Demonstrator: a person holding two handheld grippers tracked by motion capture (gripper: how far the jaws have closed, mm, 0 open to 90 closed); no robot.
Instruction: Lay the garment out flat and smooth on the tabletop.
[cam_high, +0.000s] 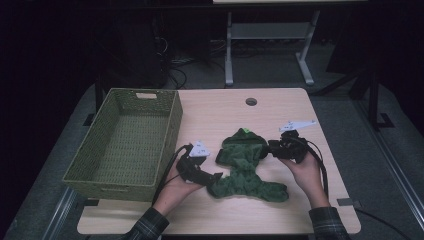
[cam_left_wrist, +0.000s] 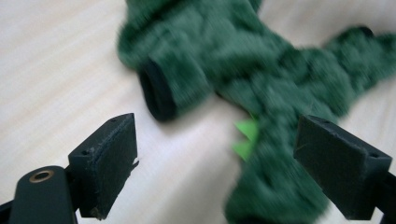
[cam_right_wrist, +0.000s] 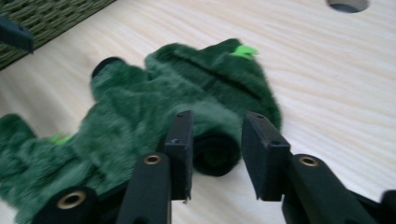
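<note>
A fuzzy dark green garment (cam_high: 247, 167) with bright green spikes (cam_left_wrist: 247, 135) and black cuffs lies spread out on the light wooden table (cam_high: 225, 112). My left gripper (cam_high: 216, 177) is at the garment's lower left edge. Its jaws stand wide open (cam_left_wrist: 215, 154), with one black cuff (cam_left_wrist: 156, 95) lying just ahead of them and nothing pressed. My right gripper (cam_high: 267, 148) reaches in from the right. In the right gripper view its jaws (cam_right_wrist: 217, 116) close on another black sleeve cuff (cam_right_wrist: 217, 154), which fills the gap between the pads.
A woven green basket (cam_high: 167, 127) stands on the left part of the table, close to my left hand. A round cable hole (cam_high: 251, 101) sits near the table's far edge. Beyond the table are dark floor and a desk frame (cam_high: 229, 55).
</note>
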